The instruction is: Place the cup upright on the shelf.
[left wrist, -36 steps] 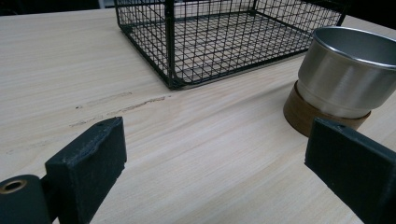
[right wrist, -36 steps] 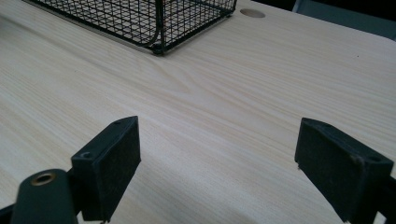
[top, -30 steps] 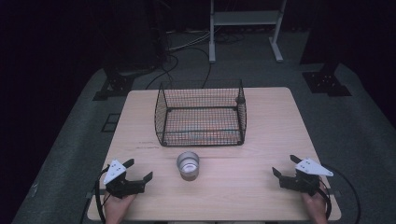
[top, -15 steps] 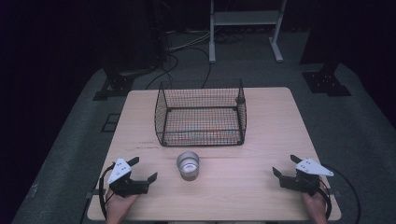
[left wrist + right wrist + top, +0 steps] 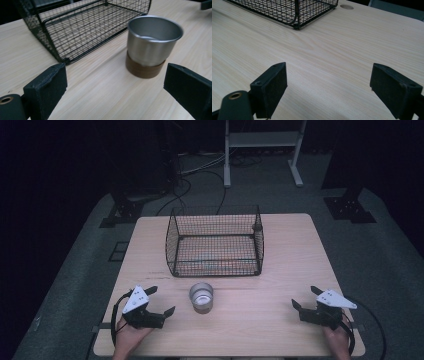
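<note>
The left gripper (image 5: 161, 301) sits near the table's (image 5: 280, 270) front left corner with its 2 black jaws spread wide and nothing between them — in the left gripper view the pads (image 5: 47, 87) stand at the far edges of the frame over bare wood. Ahead of those jaws, and a little toward the right one, stands the metal cup (image 5: 152, 41): upright, open mouth up, its lower part ringed by a brown band that rests on the table. The cup is near the left gripper but clearly apart from it; in the high view the cup (image 5: 201, 296) lies just beyond the tip of the nearer jaw. Past the cup, further along the same line, is the black wire basket (image 5: 82, 27), open at the top, its near wall just behind the cup without touching it. The right gripper (image 5: 303, 298) rests near the front right corner, held by a hand (image 5: 338, 340), and its jaws too are spread wide and pinch nothing — its own view shows plain tabletop between the pads (image 5: 270, 87). From that gripper the cup is well apart, off toward the other hand, and a corner of the basket (image 5: 297, 12) shows far ahead and to the left.
</note>
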Action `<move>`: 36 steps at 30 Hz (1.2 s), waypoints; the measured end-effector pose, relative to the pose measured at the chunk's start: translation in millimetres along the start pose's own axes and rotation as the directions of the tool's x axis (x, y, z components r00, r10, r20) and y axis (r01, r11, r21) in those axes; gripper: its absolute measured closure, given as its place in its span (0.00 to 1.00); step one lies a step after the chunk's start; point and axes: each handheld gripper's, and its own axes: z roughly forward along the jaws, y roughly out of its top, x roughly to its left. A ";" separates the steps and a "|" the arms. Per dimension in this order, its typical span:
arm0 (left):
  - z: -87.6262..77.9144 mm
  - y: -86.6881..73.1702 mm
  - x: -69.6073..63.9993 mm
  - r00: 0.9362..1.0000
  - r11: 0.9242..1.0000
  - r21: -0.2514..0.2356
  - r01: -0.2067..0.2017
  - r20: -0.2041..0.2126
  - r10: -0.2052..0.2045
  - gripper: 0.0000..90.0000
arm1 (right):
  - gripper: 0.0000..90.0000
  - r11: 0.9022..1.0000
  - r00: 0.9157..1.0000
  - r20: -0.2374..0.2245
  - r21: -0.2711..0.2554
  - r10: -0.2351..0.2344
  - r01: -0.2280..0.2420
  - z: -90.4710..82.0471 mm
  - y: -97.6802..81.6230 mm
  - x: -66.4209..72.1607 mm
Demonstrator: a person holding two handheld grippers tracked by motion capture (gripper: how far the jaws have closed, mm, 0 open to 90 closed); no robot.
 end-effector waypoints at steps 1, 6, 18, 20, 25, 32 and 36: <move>0.0 1.9 -0.6 1.000 1.000 0.000 -0.006 0.005 0.006 0.04 | 0.15 1.000 1.000 0.000 0.000 -0.001 0.001 0.1 0.0 0.0; 1.8 9.2 -3.0 0.999 0.999 0.004 -0.034 0.029 0.034 0.04 | 0.15 1.000 1.000 0.001 0.002 -0.003 0.003 0.1 0.1 0.3; 13.8 21.4 -11.0 0.993 0.997 0.037 -0.067 0.099 0.063 0.05 | 0.15 1.000 1.000 0.001 0.002 -0.007 0.007 0.1 0.1 0.7; 16.4 23.3 -12.7 0.992 0.997 0.040 -0.073 0.109 0.069 0.05 | 0.15 1.000 1.000 0.001 0.002 -0.008 0.008 0.2 0.1 0.7; 22.2 27.9 -15.0 0.988 0.996 0.047 -0.081 0.132 0.074 0.05 | 0.15 1.000 1.000 0.000 0.002 -0.007 0.007 0.1 0.1 0.6; 30.0 33.3 -21.2 0.985 0.992 0.063 -0.114 0.141 0.104 0.04 | 0.15 1.000 1.000 0.003 -0.001 -0.009 0.009 0.2 0.1 0.7; 33.3 34.7 -22.9 0.983 0.991 0.065 -0.116 0.149 0.106 0.05 | 0.15 1.000 1.000 0.002 -0.002 -0.008 0.008 0.1 0.1 0.5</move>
